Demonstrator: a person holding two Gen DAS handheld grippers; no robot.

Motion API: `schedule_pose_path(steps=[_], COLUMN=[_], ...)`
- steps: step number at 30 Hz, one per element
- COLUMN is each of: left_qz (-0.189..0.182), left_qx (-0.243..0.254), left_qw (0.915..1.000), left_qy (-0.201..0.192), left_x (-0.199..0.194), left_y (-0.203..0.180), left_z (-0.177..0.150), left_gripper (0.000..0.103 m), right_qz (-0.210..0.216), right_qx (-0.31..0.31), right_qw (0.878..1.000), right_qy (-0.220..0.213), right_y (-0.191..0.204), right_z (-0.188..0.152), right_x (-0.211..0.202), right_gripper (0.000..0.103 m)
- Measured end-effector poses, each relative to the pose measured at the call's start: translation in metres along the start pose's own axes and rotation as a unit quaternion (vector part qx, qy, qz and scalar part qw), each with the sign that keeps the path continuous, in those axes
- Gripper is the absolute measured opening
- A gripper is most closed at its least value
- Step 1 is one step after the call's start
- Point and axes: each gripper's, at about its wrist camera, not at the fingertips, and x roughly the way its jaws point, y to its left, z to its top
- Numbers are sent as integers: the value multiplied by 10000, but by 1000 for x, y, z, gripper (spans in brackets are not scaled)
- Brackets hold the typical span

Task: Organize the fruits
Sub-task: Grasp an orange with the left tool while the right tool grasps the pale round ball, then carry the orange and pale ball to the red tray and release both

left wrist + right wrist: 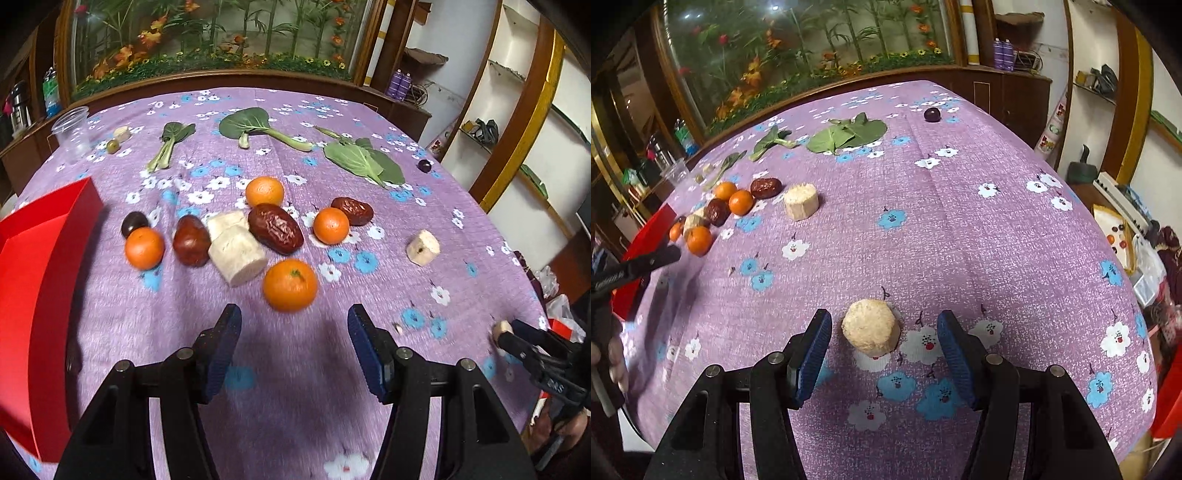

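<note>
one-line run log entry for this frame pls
left gripper: open, empty, behind nearest orange | right gripper: open around pale chunk, not gripping | red box: left edge

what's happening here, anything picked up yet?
Nothing is held yet. A person works two handheld grippers over a purple flowered tablecloth. The right gripper is open around a pale cut chunk, pads not touching it. The left gripper is open and empty, just short of the nearest orange. More oranges, red dates and pale chunks lie clustered beyond, with a red box at the table's left edge.
</note>
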Motion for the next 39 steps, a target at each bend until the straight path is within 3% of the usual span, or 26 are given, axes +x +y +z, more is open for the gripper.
schedule_pose_path(steps=[3,11,12,13,17,20,30,34,39], left_qz=[70,285,326,348,223,126,-175,-18,502], left_qx=[180,432,455,461,351,239,-539,-936,-1521], left_qw=[9998,9986,9983,9983,9990,9996,9969,9909,9769], left_qy=[15,142,129,122,136,97,-552,-969,-1418], left_x=[13,42,42,41,37,30,-45,-88,-137], left_y=[-6,-17,-17,-16,-13,-9,36,75,136], left_z=[7,10,10,10,8,5,-2,-7,-21], left_gripper=[52,50,38,34,34,34,34,34,34], right_qz=[-23,-106,-134,-156,-192,-280,150,473,1085], right_qx=[-65,-218,-248,-276,-412,-515,-756,-1115,-1646], right_qw=[10000,9997,9996,9995,9990,9983,9969,9920,9786], right_qy=[-7,-25,-26,-25,-24,-47,-185,-345,-597], right_y=[2,7,8,9,15,20,55,93,161], right_z=[-1,-3,-3,-3,-4,-5,4,16,36], right_x=[0,1,1,1,2,2,-19,-29,-40], right_gripper=[64,52,52,50,33,33,33,33,33])
